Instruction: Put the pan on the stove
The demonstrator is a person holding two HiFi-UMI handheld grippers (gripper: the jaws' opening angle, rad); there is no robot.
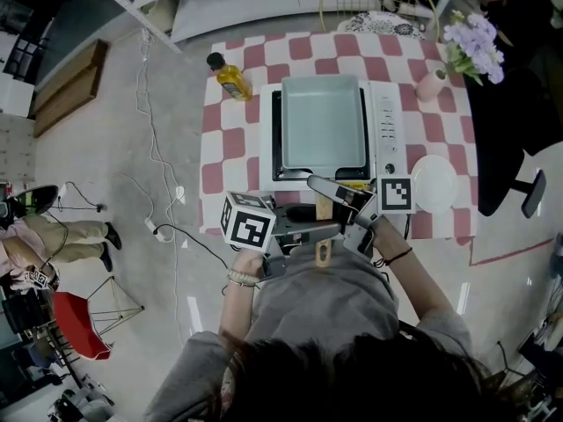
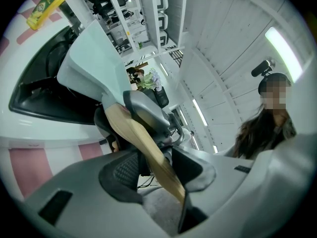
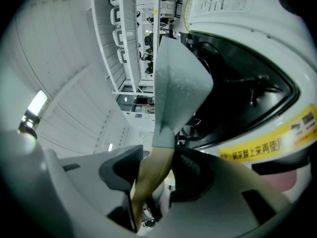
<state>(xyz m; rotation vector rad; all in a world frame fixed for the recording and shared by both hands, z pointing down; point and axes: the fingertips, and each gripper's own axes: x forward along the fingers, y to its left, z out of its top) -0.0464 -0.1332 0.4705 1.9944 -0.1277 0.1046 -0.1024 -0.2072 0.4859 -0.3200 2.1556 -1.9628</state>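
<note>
The 2 tools share 1 hold. The left gripper [image 2: 148, 165] and the right gripper [image 3: 153, 170] are each clamped on the pan's wooden handle [image 1: 324, 209], just off the stove's near edge. The pale square pan [image 1: 321, 126] lies over the stove [image 1: 380, 104], centred on its black top. I cannot tell whether it sits flat. My judgement: lower the handle level with both hands together, let the base settle, then loosen 1 grip at a time.

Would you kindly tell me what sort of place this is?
Probably a mock kitchen set up in a lab or workshop, not a home: a stove with a pan over it on a checked tablecloth, and loose cables trailing over a bare concrete floor.
</note>
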